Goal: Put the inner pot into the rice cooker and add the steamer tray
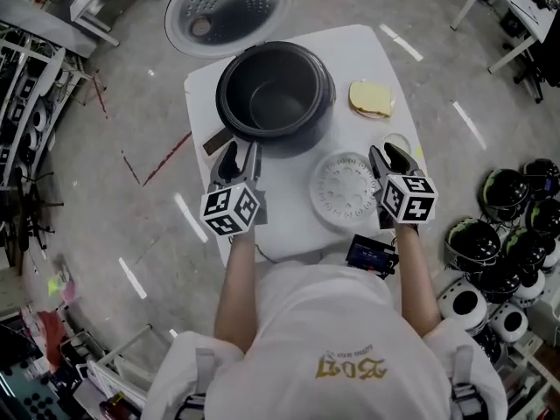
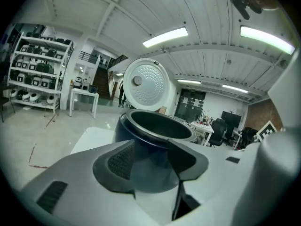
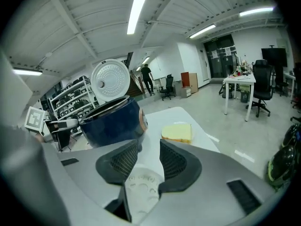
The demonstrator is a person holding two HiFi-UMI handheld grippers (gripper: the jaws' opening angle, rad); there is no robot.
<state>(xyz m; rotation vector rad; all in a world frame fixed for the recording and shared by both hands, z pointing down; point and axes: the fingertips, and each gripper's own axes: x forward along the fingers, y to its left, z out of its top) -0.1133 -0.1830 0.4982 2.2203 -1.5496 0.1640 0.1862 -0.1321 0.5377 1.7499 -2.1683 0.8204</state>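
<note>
From the head view we see the rice cooker [image 1: 227, 99] on the white table [image 1: 367, 55], its lid [image 1: 229, 7] swung open at the far side. The dark inner pot [image 1: 276, 103] appears to sit inside it. The white steamer tray [image 1: 344, 189] lies flat on the table near the cooker, towards our right hand, and a yellow sponge [image 1: 371, 99] rests beyond it. The left gripper [image 1: 241, 157] hangs just in front of the cooker. The right gripper [image 1: 389, 157] sits just beside the tray's right edge.

In the left gripper view, the left gripper [image 2: 153, 157] has its jaws spread with nothing between them. The cooker [image 2: 123, 131] stands close ahead, with the pot's rim [image 2: 162, 136] showing at its top.

In the right gripper view, the right gripper [image 3: 148, 159] is likewise released and empty. The tray [image 3: 141, 187] lies on the table below the gap, untouched by the pads. The cooker [image 3: 110, 124] stands to the left and the sponge [image 3: 177, 132] ahead.
</note>
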